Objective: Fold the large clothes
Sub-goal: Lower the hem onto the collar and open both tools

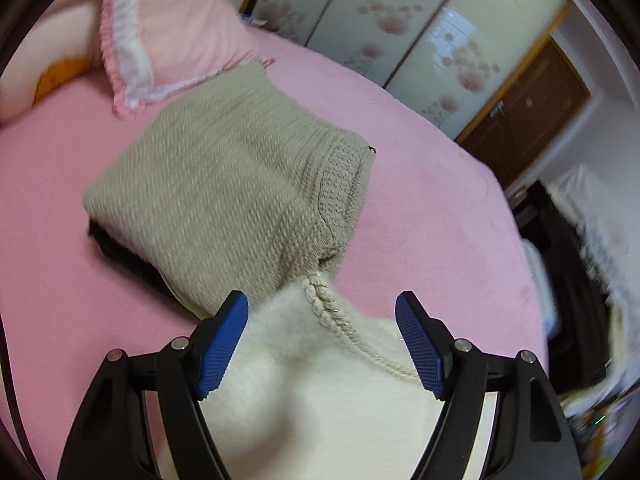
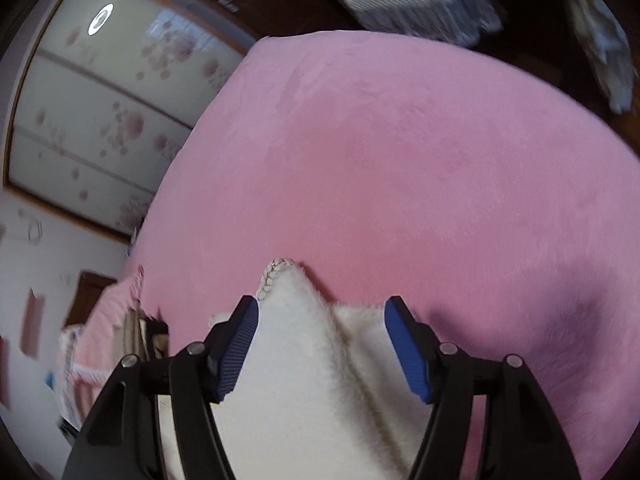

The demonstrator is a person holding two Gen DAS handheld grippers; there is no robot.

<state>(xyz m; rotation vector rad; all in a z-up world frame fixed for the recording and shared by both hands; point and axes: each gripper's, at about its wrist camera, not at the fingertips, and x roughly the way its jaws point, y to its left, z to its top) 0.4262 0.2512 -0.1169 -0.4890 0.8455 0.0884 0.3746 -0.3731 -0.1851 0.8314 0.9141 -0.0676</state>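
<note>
Your left tongs and right tongs both stood spread, pinching nothing, each straddling the white fluffy garment that lay on the pink bed directly under and between the blue pads. Its braided trim pointed forward, away from you. The folded beige sweater lay just beyond your left tongs, so that hand was the nearer to it.

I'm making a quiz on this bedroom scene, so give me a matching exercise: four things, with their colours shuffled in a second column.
Things:
1. folded knit sweater
2. fluffy garment
3. bed cover
4. gripper pads

Colours:
A. blue
B. white
C. beige
D. pink

Pairs: 1-C, 2-B, 3-D, 4-A
</note>
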